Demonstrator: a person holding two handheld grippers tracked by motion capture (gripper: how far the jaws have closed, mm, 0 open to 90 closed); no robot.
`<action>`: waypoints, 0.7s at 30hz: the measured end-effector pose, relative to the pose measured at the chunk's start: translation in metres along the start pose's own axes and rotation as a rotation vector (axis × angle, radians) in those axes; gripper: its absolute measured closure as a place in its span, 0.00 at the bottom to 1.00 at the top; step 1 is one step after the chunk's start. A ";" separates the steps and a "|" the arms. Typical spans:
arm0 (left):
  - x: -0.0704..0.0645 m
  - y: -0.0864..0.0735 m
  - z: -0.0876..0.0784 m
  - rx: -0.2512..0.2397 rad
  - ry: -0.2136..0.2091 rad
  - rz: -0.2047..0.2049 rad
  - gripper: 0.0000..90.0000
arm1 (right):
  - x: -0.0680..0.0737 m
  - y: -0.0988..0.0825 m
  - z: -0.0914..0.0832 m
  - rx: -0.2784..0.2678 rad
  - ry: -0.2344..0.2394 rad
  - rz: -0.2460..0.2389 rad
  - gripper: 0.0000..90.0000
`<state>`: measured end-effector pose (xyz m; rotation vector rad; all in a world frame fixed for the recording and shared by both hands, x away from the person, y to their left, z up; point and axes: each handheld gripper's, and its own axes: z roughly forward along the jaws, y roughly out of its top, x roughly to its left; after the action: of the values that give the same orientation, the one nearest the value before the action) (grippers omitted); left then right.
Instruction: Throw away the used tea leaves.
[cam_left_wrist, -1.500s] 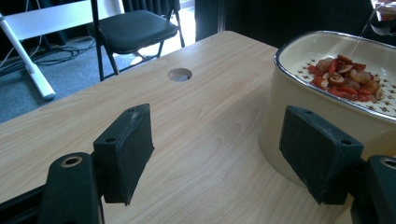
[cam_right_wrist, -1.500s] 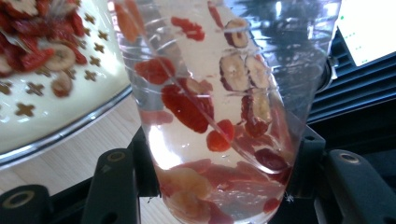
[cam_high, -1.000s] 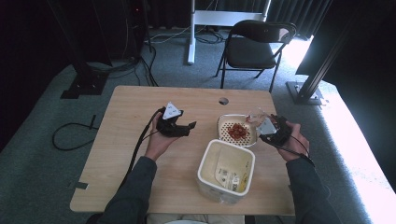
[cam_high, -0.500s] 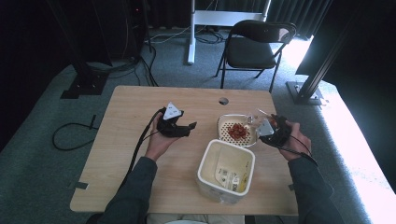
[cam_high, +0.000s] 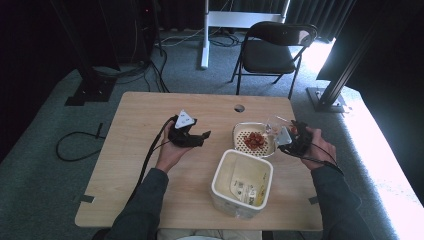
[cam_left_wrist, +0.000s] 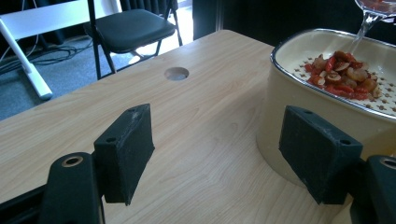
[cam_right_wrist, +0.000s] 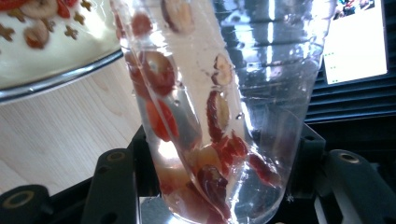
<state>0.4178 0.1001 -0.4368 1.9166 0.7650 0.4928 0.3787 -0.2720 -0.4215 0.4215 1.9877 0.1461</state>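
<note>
**Q:** What are you holding, and where does it sit?

**Me:** My right hand-held gripper (cam_high: 291, 136) is clamped around a clear plastic bottle (cam_right_wrist: 219, 107) holding red and pale fruit pieces in liquid. It is tipped with its mouth over the cream perforated strainer tray (cam_high: 239, 145), the landmark here. Red pieces (cam_high: 255, 140) already lie in that tray. My left hand-held gripper (cam_high: 200, 136) is on the other side of the tray, jaws wide apart with nothing between them, the near pad close by the tray's wall.

**Q:** How should the pour go?

**Me:** I judge this to be emptying the bottle into the strainer. Several pieces cling near the bottle's base, so I would raise the base gradually, keeping the mouth inside the tray's rim so nothing spills onto the light wooden bench (cam_high: 150, 115). Whether liquid is flowing right now I cannot tell; the neck looks glassy and bright.

**Q:** And your hands?

**Me:** My right hand is rolled inward toward the tray, its forearm coming in from the bench's near edge. My left hand rests low beside the tray. The tall white rectangular container (cam_high: 220, 192) stands just nearer me than the tray.
</note>
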 end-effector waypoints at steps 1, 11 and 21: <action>0.000 0.000 0.000 0.000 0.000 0.000 0.30 | 0.000 0.001 0.000 0.005 -0.004 -0.015 0.49; 0.000 0.000 0.000 0.000 -0.001 -0.002 0.30 | -0.006 0.004 -0.004 0.008 -0.022 -0.052 0.49; 0.000 0.000 0.000 0.000 -0.001 0.000 0.29 | -0.005 0.012 -0.005 0.035 -0.066 -0.159 0.49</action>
<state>0.4182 0.1000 -0.4371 1.9173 0.7641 0.4917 0.3787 -0.2624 -0.4113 0.2860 1.9524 -0.0028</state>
